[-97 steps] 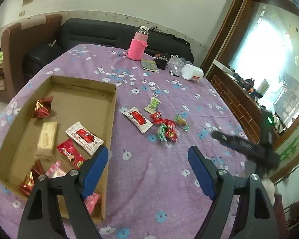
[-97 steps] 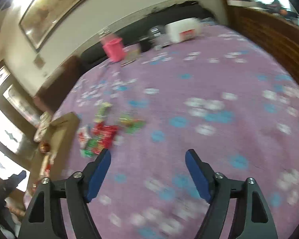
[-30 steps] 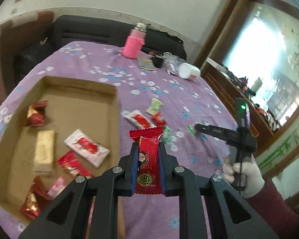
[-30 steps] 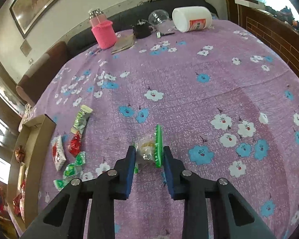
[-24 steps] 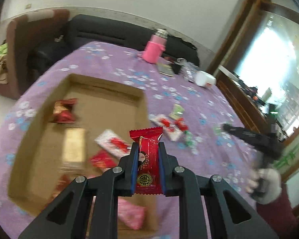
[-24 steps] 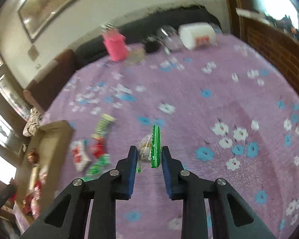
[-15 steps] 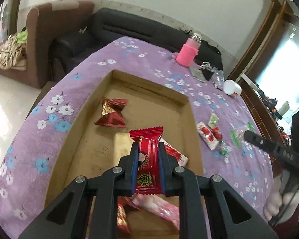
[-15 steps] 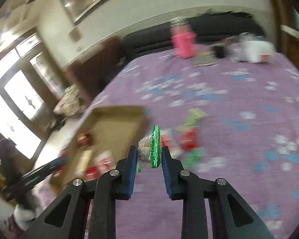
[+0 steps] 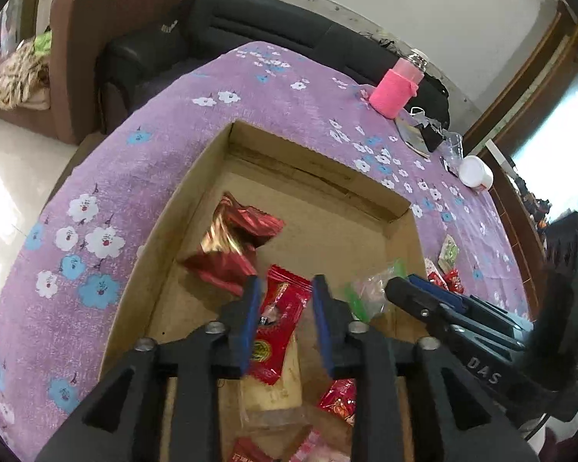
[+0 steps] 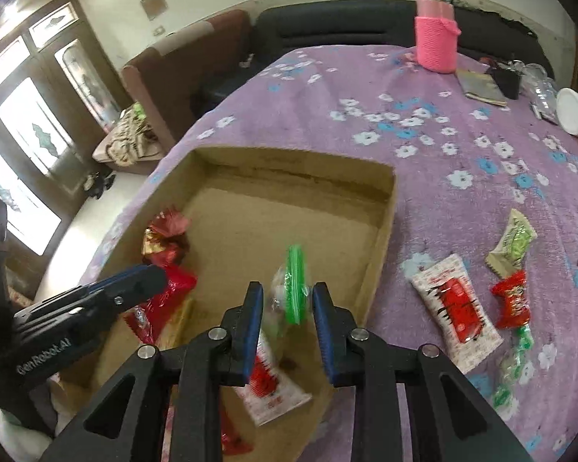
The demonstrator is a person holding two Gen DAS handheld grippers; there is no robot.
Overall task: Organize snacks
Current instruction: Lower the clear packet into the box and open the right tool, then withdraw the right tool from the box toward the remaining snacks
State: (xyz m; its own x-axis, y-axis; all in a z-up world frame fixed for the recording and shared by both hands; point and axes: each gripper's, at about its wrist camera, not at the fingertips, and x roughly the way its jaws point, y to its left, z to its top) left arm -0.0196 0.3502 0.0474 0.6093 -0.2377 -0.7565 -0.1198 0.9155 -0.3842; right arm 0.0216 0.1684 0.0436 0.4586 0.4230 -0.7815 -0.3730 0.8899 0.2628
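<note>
A shallow cardboard box (image 9: 196, 177) (image 10: 385, 208) lies on the purple flowered tablecloth and holds several wrapped snacks. My left gripper (image 9: 285, 319) is over the box with its jaws parted. A red snack packet (image 9: 279, 323) hangs loose between them. My right gripper (image 10: 287, 315) is also over the box with its jaws parted. A clear packet with a green edge (image 10: 293, 285) sits loose between them, blurred. The right gripper shows in the left wrist view (image 9: 435, 304), and the left one in the right wrist view (image 10: 108, 288).
Several snacks lie on the cloth right of the box: a white and red packet (image 10: 454, 304), a red candy (image 10: 512, 300), a green and cream packet (image 10: 514, 240) and green candies (image 10: 514, 362). A pink bottle (image 10: 437, 27), a white cup (image 10: 576, 111) and small items stand at the far side.
Both grippers carried their snacks from the table to above the box. Both jaws have now opened, and the red packet and the green-edged packet are coming free.
</note>
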